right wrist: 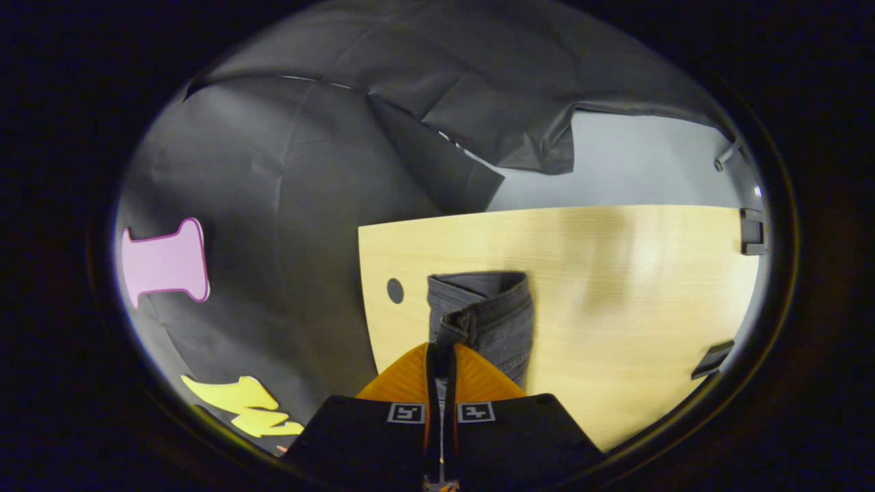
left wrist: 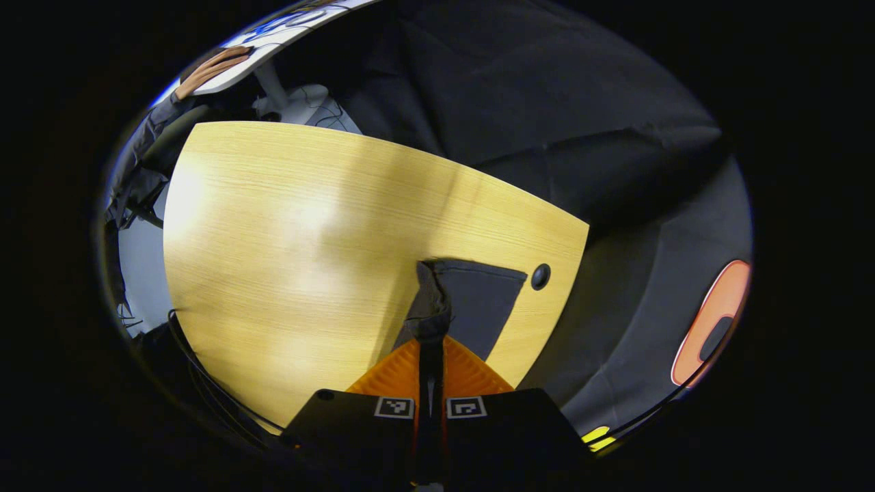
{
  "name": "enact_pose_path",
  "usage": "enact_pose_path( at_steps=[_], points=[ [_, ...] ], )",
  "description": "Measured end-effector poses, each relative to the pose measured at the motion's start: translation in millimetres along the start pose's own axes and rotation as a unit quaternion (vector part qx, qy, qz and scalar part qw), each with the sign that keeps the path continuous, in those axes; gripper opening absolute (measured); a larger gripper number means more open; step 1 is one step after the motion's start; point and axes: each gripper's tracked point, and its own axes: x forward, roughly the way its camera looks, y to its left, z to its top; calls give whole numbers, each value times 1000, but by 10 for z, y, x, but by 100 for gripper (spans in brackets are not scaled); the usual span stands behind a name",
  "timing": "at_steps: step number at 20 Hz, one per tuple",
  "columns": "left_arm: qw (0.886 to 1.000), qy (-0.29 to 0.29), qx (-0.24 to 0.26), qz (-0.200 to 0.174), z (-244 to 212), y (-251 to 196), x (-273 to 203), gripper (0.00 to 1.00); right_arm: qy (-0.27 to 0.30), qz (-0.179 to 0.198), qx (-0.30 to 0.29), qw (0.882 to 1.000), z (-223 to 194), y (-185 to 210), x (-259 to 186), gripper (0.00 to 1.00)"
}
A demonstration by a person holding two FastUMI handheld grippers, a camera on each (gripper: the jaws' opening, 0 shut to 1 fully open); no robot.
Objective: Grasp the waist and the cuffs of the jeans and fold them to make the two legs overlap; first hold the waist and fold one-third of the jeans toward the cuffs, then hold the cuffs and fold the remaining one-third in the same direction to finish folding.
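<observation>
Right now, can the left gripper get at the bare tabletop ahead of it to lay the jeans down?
Probably yes: the left gripper is shut on the jeans, and the table ahead looks bare.

From my left gripper (left wrist: 431,342) view, the jeans (left wrist: 478,301) run down behind the fingers, so I can't see the near part or how much cloth sits in the pinch. Table (left wrist: 287,260) near edge is hidden under the gripper body. In the right gripper (right wrist: 441,359) view the jeans (right wrist: 492,314) also vanish behind the fingers; which end this is I can't tell. Table (right wrist: 615,307) is cut off at right, and the dark clips there are too small to identify.
</observation>
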Motion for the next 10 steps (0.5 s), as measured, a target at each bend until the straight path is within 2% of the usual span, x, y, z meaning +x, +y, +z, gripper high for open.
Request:
enact_pose_path(
  at_steps=[2,5,6,10],
  points=[
    [1000,-1,12,4,-60,-259,107,4,1,-3,-5,1000,-11,170,165,0],
    [1000,1,26,11,-105,-589,308,4,1,-13,-10,1000,-8,354,408,2],
    [999,1,29,16,-108,-668,404,4,2,-18,-13,1000,3,399,503,0],
    [998,9,56,40,-143,-1028,932,4,-1,-40,-15,999,57,488,992,3]
  ],
)
